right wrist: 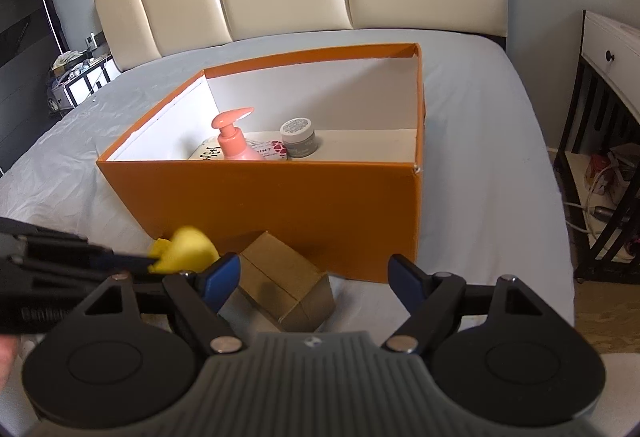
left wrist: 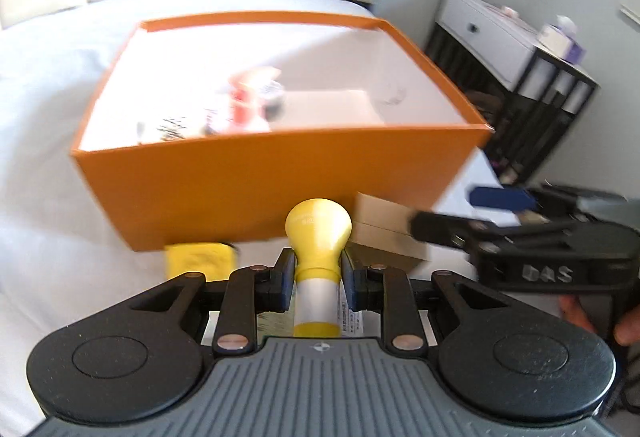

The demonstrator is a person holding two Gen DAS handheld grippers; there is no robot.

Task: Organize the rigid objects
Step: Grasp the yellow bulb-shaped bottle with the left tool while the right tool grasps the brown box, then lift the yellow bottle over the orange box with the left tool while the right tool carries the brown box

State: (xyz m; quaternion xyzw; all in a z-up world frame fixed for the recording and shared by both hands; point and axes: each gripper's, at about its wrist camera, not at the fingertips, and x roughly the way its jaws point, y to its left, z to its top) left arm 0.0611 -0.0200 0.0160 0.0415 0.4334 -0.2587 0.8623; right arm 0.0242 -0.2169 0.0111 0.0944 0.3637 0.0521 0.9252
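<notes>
My left gripper (left wrist: 318,279) is clamped tight on a smooth yellow-capped bottle (left wrist: 318,237), bulb-shaped top, lifted just in front of the orange cardboard box (right wrist: 280,205). My right gripper (right wrist: 314,273) hangs wide apart, empty, over one small brown carton (right wrist: 286,287). Inside the box: one pink pump bottle (right wrist: 234,137), one grey jar (right wrist: 297,137).

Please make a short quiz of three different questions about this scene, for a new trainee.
1. True or false: the left gripper is shut on the yellow-capped bottle.
2. Which thing is inside the orange box? A) a blue mug B) the pink pump bottle C) a green ball
3. Fill in: the small cardboard box lies on the bed sheet, ____ the orange box.

Key: 1 true; 2 B; 3 outside, before its near wall. The right gripper is open and holds nothing.
</notes>
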